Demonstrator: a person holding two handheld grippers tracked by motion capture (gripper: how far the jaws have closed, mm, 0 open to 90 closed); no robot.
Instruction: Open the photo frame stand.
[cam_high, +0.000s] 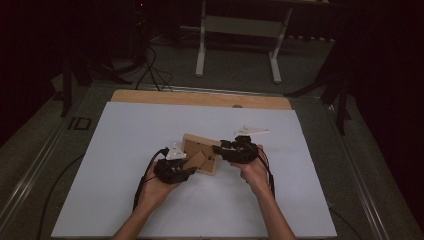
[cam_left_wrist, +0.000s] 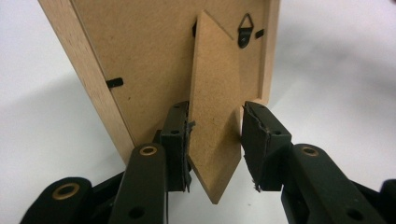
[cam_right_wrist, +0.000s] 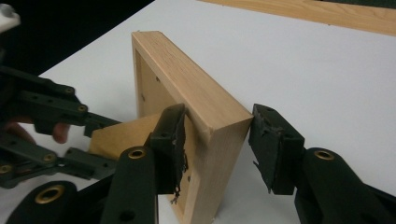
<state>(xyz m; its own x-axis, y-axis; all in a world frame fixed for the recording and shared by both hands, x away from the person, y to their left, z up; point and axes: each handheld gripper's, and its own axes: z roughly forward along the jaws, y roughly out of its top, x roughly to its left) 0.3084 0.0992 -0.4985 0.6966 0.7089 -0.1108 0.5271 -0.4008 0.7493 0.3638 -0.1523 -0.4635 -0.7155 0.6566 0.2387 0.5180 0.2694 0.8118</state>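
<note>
A light wooden picture frame (cam_high: 196, 145) stands upright near the middle of the white sheet (cam_high: 125, 150), its brown back (cam_left_wrist: 140, 51) turned toward me. Its fold-out stand (cam_left_wrist: 215, 102) hangs from the back. In the left gripper view my left gripper (cam_left_wrist: 215, 135) is shut on that stand, a pad on each edge of its lower part. From the right, my right gripper (cam_right_wrist: 217, 135) is shut on the frame's near upright side (cam_right_wrist: 219, 140), one pad inside the back recess, the other on the outer corner. The left gripper (cam_right_wrist: 107, 142) also appears at the stand (cam_right_wrist: 121, 135) in the right gripper view.
A small black hanger hook (cam_left_wrist: 245, 28) and a black clip (cam_left_wrist: 114, 83) sit on the frame's back. A bare wooden strip (cam_high: 200, 98) runs along the table's far edge. Beyond it stand a white metal rack (cam_high: 240, 30) and cables (cam_high: 150, 70) on the floor.
</note>
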